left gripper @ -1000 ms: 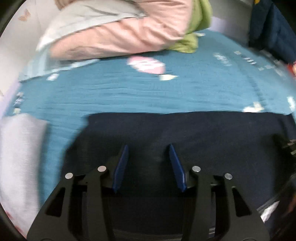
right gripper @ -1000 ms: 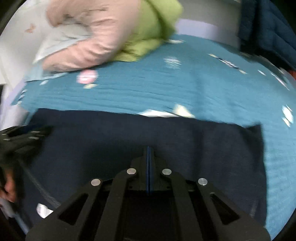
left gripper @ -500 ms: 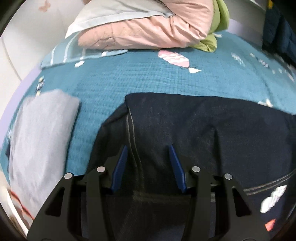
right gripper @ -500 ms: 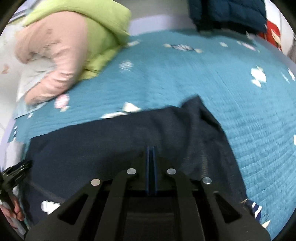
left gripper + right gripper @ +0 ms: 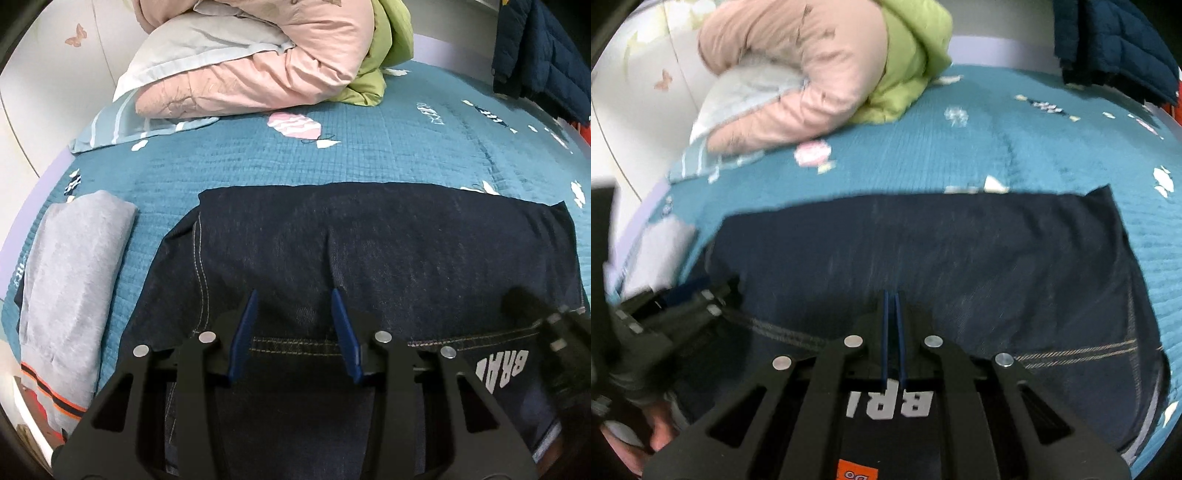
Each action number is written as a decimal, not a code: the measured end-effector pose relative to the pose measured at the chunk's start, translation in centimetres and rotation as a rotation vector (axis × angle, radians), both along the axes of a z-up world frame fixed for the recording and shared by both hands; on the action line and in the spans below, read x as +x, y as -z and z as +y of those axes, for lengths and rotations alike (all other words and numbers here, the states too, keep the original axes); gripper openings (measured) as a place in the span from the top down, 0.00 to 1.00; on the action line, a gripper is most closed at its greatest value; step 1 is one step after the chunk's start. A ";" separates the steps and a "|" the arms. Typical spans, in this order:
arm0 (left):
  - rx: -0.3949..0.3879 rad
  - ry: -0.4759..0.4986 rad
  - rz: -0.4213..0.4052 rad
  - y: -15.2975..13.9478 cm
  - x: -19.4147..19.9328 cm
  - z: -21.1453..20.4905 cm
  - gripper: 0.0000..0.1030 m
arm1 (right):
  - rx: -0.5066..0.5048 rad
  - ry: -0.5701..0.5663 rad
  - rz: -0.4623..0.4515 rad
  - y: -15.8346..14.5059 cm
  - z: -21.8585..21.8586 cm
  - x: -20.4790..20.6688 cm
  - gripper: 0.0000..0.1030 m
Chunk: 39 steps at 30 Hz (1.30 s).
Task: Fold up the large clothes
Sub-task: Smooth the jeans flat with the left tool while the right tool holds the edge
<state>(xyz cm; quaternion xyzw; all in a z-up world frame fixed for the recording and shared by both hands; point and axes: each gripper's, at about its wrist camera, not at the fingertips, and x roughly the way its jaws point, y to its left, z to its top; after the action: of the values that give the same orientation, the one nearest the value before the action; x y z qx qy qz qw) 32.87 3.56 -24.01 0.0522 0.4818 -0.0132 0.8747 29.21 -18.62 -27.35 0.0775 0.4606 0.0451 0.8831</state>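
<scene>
Left tongs (image 5: 293,328) spread wide over the jeans (image 5: 369,251), gripping nothing. Right tongs (image 5: 893,332) pressed nearly together; can't tell if pinching denim. Jeans flat on the bed (image 5: 369,155), looks like one fold done, probably another left. Grey garment (image 5: 74,266) already folded alongside.

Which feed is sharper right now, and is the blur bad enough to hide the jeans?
Left wrist view: sharp, stitching on the jeans reads clearly, edges bowed by the fisheye. Right wrist view: motion-smeared, worst on the quilt and left edge; jeans outline visible, weave lost.
</scene>
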 end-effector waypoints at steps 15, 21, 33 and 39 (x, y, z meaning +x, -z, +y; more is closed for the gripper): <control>0.170 -0.021 0.037 3.1 -3.3 6.8 0.50 | -0.331 0.209 0.116 1.5 -12.3 -5.1 1.00; 0.090 -0.033 0.047 1.5 -3.3 8.2 0.49 | -0.135 0.406 0.081 -1.3 -16.6 -7.2 0.97; -0.124 0.122 0.038 -1.3 -5.9 -1.8 0.54 | 0.147 0.036 0.110 -2.3 -1.1 -7.2 0.95; -0.009 0.157 0.075 4.2 -8.1 -3.6 0.54 | -0.085 -0.056 0.171 0.7 0.5 -9.0 1.00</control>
<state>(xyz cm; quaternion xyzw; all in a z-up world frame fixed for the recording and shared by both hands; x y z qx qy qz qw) 24.74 -0.01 -28.16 0.0854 0.5086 -0.0857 0.8525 20.20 -18.13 -28.04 0.0305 0.5378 0.0437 0.8414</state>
